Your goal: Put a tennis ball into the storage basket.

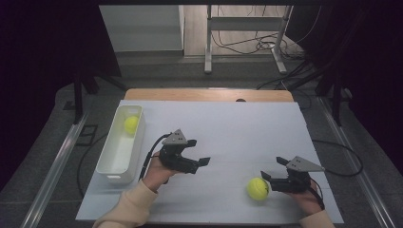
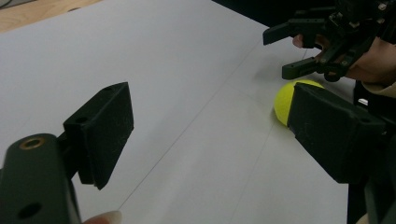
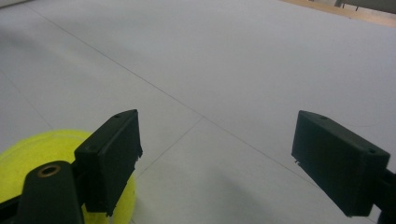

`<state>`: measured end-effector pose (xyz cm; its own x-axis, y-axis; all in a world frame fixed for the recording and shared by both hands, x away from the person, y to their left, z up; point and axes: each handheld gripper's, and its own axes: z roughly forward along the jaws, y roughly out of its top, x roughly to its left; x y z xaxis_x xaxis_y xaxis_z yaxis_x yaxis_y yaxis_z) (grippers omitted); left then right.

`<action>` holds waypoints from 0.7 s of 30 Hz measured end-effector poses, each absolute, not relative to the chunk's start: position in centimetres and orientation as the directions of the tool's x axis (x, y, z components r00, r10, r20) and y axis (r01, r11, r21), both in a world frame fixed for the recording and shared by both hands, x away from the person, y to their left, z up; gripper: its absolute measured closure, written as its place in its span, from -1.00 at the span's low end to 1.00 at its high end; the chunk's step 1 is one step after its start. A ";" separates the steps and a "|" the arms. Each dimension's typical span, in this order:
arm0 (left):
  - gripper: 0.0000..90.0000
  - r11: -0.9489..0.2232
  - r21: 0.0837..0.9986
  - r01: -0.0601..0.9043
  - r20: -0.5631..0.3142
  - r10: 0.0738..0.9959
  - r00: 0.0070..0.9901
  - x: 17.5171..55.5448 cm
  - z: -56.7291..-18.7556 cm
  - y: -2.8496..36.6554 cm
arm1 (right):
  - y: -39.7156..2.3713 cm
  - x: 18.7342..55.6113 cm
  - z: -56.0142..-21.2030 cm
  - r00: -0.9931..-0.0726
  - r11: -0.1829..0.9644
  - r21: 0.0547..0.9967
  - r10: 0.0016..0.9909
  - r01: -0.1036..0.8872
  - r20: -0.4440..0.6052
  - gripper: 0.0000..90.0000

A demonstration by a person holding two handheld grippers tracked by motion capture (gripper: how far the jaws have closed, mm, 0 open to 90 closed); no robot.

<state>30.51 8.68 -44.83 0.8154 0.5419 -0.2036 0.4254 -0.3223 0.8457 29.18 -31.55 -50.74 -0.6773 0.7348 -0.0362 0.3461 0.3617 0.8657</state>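
Observation:
A yellow tennis ball [image 1: 257,188] lies on the white table sheet near the front right. My right gripper [image 1: 273,169] stands open just right of that ball, its nearer jaw beside the ball [image 3: 51,163], nothing between the jaws. My left gripper [image 1: 198,152] hovers open over the middle-left of the sheet, pointing right toward the ball [image 2: 286,100], with nothing between its jaws. A second yellow ball [image 1: 131,124] rests in the far end of the white bin [image 1: 110,164] at the left.
The white sheet [image 1: 237,123] covers a wooden table whose far edge [image 1: 209,94] shows. Black cables trail from both grippers. A metal desk frame [image 1: 244,38] and floor cables stand beyond the table.

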 end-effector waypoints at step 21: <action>-0.67 -0.377 0.824 0.423 -0.208 0.494 0.845 30.4 -46.0 6.3 | -31.5 29.2 -50.8 -0.676 0.363 0.863 0.736 0.351 -0.035 -0.64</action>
<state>30.39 6.27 -45.97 0.8446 0.4936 -0.2077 0.4229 -0.3769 0.8241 29.24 -31.53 -50.80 -0.6759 0.7362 -0.0347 0.3507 0.3626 0.8635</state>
